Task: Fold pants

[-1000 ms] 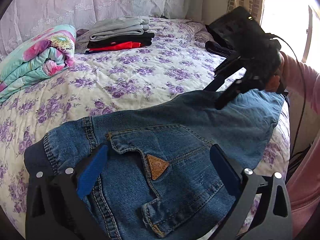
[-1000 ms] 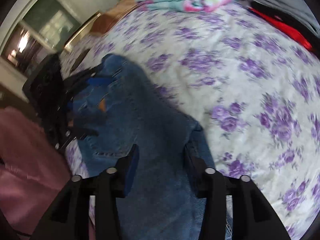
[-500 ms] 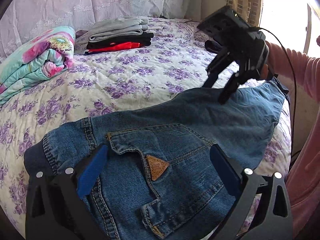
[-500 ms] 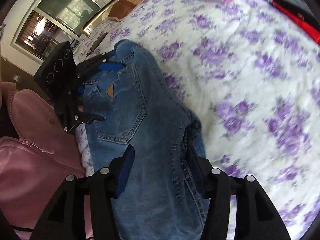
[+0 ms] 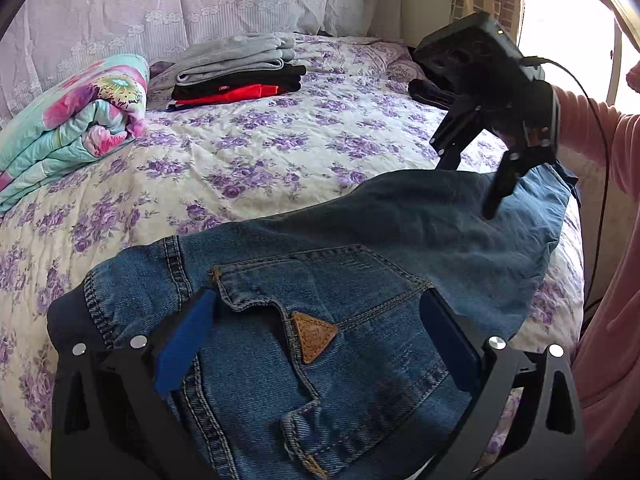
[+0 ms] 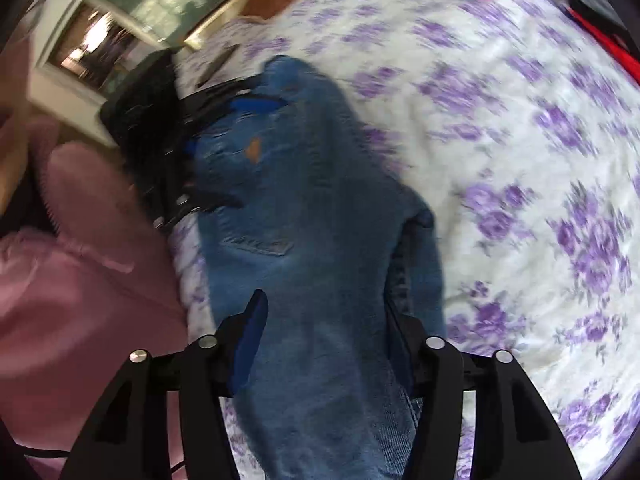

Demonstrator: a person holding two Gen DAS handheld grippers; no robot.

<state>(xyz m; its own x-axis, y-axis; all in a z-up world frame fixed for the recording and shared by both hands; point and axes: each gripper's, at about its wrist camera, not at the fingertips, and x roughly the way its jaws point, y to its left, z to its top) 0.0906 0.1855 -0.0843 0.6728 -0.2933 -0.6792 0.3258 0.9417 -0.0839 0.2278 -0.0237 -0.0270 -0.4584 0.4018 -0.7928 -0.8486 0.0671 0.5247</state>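
Jeans (image 5: 360, 264) lie on the bed (image 5: 280, 152), along its near edge beside the person in pink; in the left wrist view they run from the waist end at 7 o'clock to the leg end at 2 o'clock. Back pocket with a tan triangular patch (image 5: 314, 336) faces up, so the pants appear already halved lengthwise, one leg over the other, though the lower layer is mostly hidden. Left gripper (image 5: 320, 344) sits over the waist and pocket area, fingers spread wide with denim between them, not pinching. Right gripper (image 5: 476, 184) hangs just above the leg end at 2 o'clock, fingers spread and empty; its own view is motion-blurred but shows the same open fingers (image 6: 250, 336) straddling the legs. Judgement: early to middle stage. Lengthwise fold looks done; crosswise folds, hem toward waist, not yet made, and the cloth is still somewhat rumpled near the hem. Folded clothes stack (image 5: 236, 68) at 12 o'clock and a rolled floral quilt (image 5: 72, 120) at 10 o'clock sit well apart.
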